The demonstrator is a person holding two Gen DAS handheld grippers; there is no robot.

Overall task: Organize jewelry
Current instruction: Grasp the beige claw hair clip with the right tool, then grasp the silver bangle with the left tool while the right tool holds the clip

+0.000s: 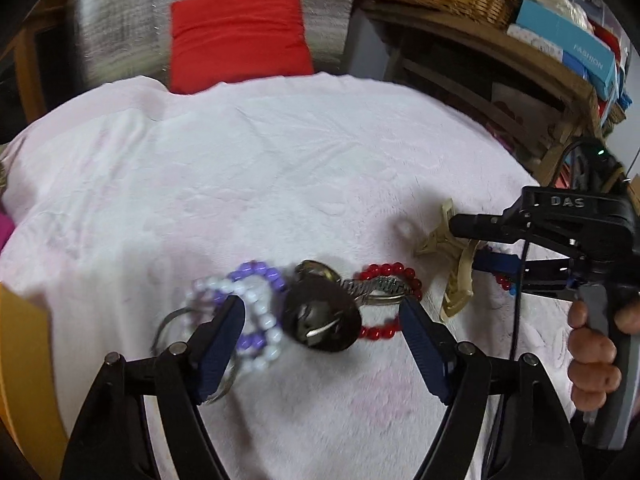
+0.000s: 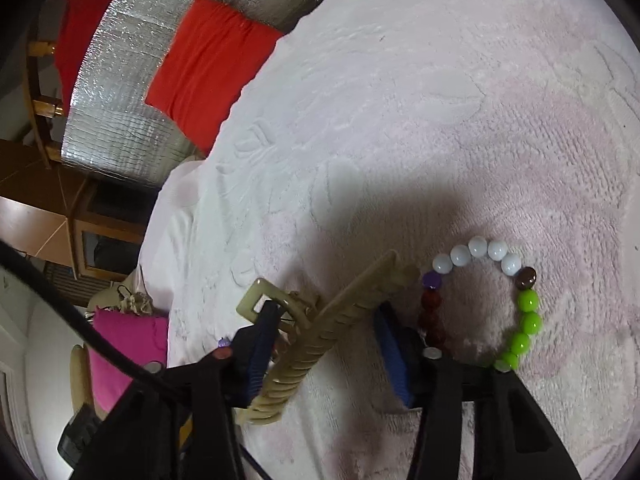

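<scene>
In the left wrist view, a watch [image 1: 320, 320] with a dark face and a metal band lies on the pale pink blanket [image 1: 280, 168]. It lies across a red bead bracelet [image 1: 384, 280] and beside a purple-and-white bead bracelet [image 1: 248, 312]. My left gripper [image 1: 324, 340] is open around the watch, its left finger over the purple-and-white beads. My right gripper [image 2: 326, 320] straddles a beige hair claw clip [image 2: 312, 344]. Its left pad is against the clip and a narrow gap shows at the right pad. A multi-colour bead bracelet [image 2: 480, 300] lies just right of that gripper.
A red cushion [image 1: 240, 36] leans against a silver foil sheet behind the blanket. Wooden shelves [image 1: 500, 52] with a wicker basket and boxes stand at the back right. A yellow edge [image 1: 24, 360] sits at the left. A hand [image 1: 592, 356] holds the right gripper's handle.
</scene>
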